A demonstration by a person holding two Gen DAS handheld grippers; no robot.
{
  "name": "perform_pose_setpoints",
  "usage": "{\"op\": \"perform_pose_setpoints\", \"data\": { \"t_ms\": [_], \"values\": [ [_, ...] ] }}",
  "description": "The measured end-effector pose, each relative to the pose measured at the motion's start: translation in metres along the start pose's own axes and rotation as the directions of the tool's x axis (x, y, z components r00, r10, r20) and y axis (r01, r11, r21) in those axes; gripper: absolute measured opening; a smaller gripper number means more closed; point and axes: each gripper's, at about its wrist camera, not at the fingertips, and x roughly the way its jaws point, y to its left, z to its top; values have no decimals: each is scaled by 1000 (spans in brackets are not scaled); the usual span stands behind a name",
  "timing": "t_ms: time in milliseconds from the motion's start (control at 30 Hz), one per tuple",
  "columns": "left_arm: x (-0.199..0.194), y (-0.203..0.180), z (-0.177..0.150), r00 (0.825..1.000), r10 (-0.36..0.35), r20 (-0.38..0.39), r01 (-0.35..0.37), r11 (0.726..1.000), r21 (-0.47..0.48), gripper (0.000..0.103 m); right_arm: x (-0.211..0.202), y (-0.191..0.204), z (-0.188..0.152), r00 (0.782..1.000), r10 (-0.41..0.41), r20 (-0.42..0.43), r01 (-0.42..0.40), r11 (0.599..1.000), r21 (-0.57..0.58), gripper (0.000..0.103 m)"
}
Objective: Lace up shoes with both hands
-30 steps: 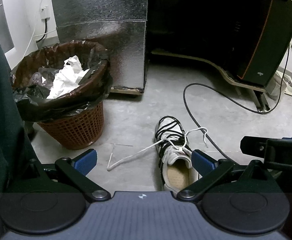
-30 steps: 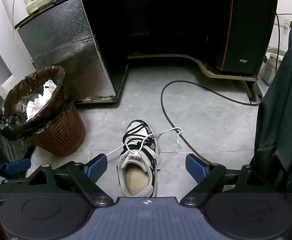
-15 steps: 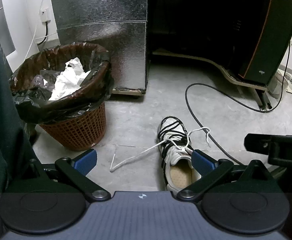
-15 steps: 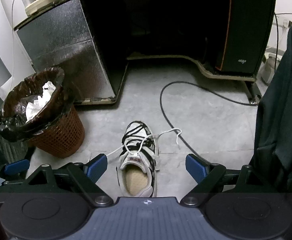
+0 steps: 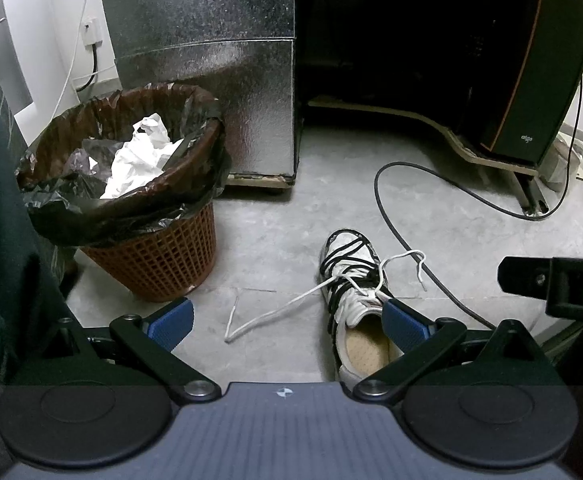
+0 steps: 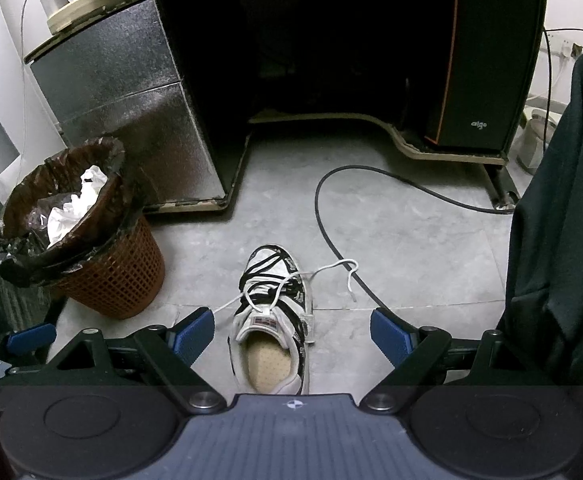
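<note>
Both the left gripper (image 5: 287, 322) and right gripper (image 6: 291, 330) hang spread wide, holding nothing. The shoe (image 6: 271, 320) lies on bare floor (image 6: 411, 248) between basket (image 6: 119, 276) and cable (image 6: 331, 240), its 2 lace ends (image 5: 275, 314) trailing loose.

We see the shoe (image 6: 271, 316) on the floor (image 6: 411, 240). Left of the shoe stands the basket (image 6: 111, 276). Behind the shoe curves the cable (image 6: 323, 224), right of it.

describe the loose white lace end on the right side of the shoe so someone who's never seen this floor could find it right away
Start at the orange mesh wastebasket on the grey floor; right of it lies a white shoe with black lacing. From its right side a white lace end trails toward the black cable. Unlike the thick, dark cable, it is thin, pale and kinked.
</note>
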Motion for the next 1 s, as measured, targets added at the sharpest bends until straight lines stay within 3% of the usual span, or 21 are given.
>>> {"op": "perform_pose_setpoints", "data": {
  "t_ms": [1000],
  "values": [
    [2, 2, -4, 1000, 1, -21, -1, 1000, -11, 103, 0, 1, 1, 1000, 9, 4, -9, 1000, 19, 88]
  ]
}}
